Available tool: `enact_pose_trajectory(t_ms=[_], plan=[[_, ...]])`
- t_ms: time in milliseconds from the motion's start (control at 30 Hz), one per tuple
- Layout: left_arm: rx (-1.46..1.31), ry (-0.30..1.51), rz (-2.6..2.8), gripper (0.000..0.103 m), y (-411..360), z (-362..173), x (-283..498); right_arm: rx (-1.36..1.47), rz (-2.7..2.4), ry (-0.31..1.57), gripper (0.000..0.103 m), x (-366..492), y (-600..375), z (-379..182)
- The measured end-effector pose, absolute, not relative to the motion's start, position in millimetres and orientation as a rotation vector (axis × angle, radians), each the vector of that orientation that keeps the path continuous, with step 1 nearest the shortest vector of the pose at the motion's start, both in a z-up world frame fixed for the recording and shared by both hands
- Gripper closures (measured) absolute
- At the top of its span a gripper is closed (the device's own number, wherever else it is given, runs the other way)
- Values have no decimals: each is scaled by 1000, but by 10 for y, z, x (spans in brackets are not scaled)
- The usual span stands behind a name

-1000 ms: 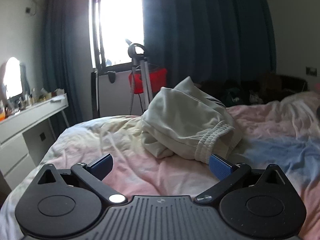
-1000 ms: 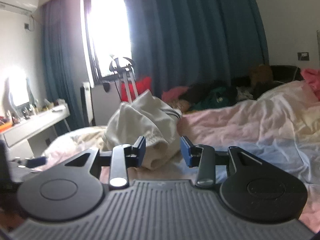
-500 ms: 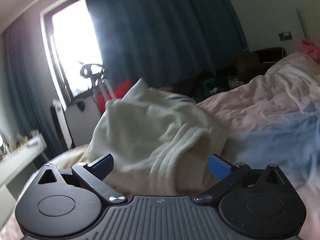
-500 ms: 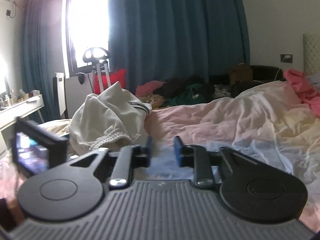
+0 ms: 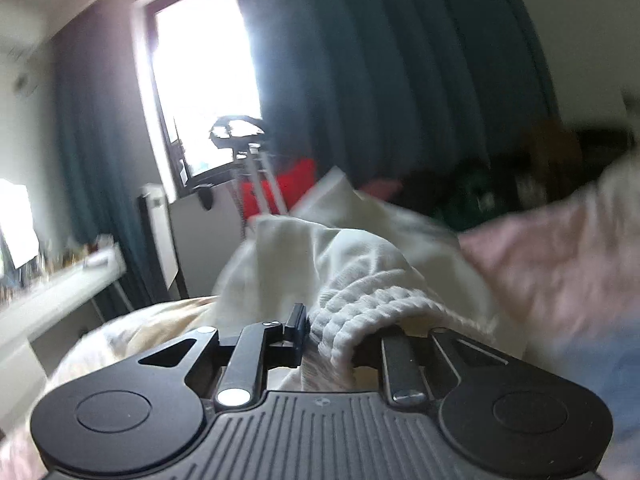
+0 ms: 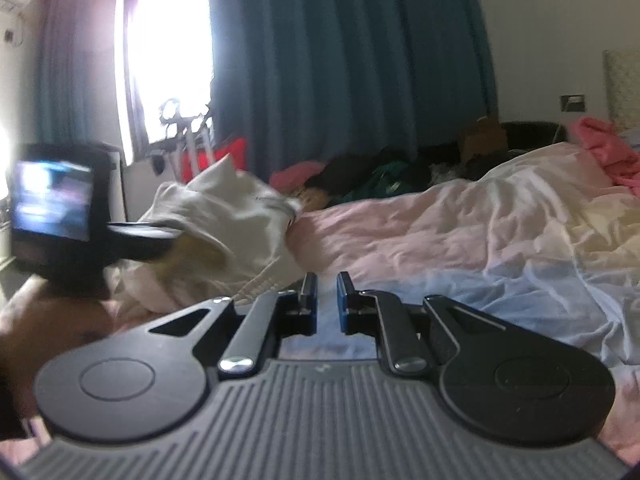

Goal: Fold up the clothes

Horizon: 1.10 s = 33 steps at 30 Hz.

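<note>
Left tongs (image 5: 344, 334) moved in from bare sheet, jaws just closing — now clamped on ribbed waistband of cream cotton garment (image 5: 360, 264), heaped on pink-and-blue bed sheet (image 6: 460, 236). Right tongs (image 6: 326, 300) have just been closing too, near-closed on nothing, just right of garment. Risks: left grip pinches several bunched layers — lift drags whole heap; right grasp missed, needs reopening.
</note>
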<state>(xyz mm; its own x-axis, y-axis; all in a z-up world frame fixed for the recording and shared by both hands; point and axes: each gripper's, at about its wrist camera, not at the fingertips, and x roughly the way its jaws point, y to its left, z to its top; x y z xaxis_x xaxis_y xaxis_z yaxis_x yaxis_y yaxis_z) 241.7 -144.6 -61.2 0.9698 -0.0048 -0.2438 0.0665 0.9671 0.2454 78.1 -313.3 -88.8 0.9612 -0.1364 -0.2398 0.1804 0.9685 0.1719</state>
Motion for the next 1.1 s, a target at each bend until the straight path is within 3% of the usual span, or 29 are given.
enact_pose_trajectory(t_ms=[300, 567, 633, 700, 733, 933, 1100], plan=[[1, 261, 12, 91, 132, 164, 1277, 159, -21, 355, 90, 616, -2848, -793], [-67, 388, 44, 92, 1070, -121, 1102, 198, 140, 542, 88, 425, -2341, -1004], [-96, 397, 39, 92, 1239, -147, 1173, 206, 176, 563, 84, 443, -2251, -1045], [-138, 404, 43, 92, 1331, -192, 1220, 217, 207, 586, 55, 489, -2178, -1096], [-157, 410, 45, 92, 1390, -209, 1231, 223, 219, 598, 51, 521, -2148, -1128], [-328, 485, 117, 92, 1679, -340, 1463, 207, 273, 633, 50, 666, -1976, -1235], [-305, 494, 158, 92, 1694, -465, 1612, 199, 346, 651, 50, 691, -1851, -1228]])
